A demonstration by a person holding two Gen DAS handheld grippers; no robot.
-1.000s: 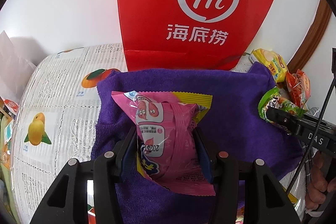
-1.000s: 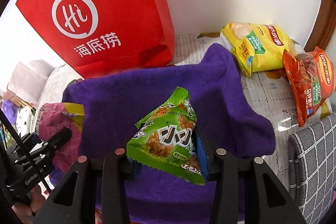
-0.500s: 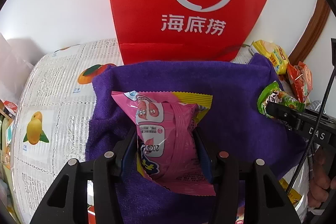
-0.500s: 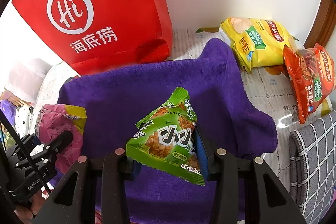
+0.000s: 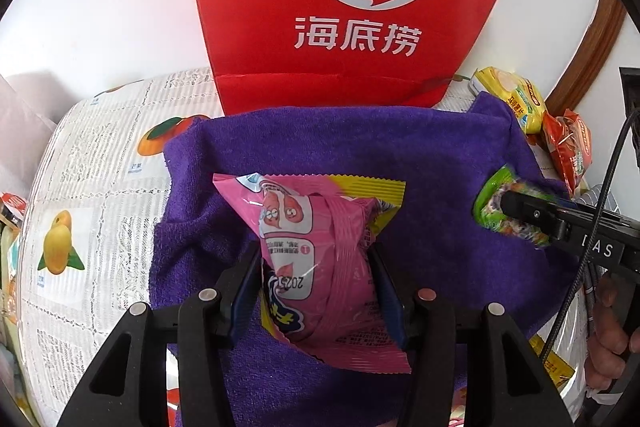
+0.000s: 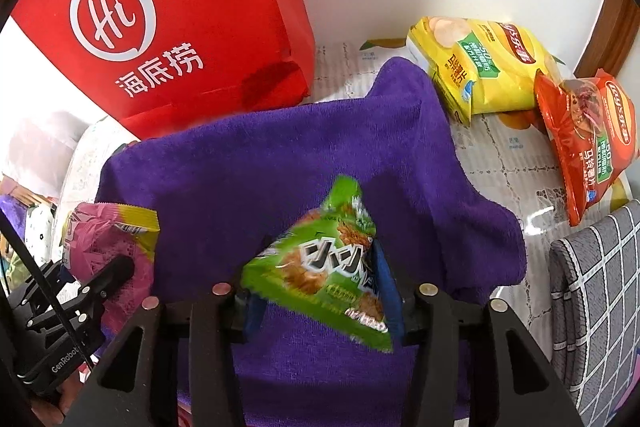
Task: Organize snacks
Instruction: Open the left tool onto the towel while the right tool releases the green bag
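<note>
My left gripper [image 5: 314, 255] is shut on a pink snack packet [image 5: 316, 239], held upright just above a purple towel [image 5: 420, 155]. It also shows at the left edge of the right wrist view, with the pink packet [image 6: 104, 235] in its fingers. The right gripper [image 6: 320, 267] hovers over the same towel [image 6: 260, 167]. Its jaws are opening, and a green triangular snack packet [image 6: 320, 267] lies between them, blurred and slipping down. In the left wrist view the green packet [image 5: 492, 203] pokes out past the right gripper's fingers [image 5: 532, 215].
A tall red paper bag [image 5: 360, 7] stands against the white wall behind the towel. A yellow chips bag [image 6: 476, 63] and an orange-red chips bag [image 6: 588, 139] lie at the back right. A grey checked cloth [image 6: 592, 299] is at the right edge. A fruit-print table cover [image 5: 92, 187] lies under everything.
The right jaws have spread a little, and the green packet has sagged between them and gone blurred. The left gripper still holds the pink packet in the same place.
</note>
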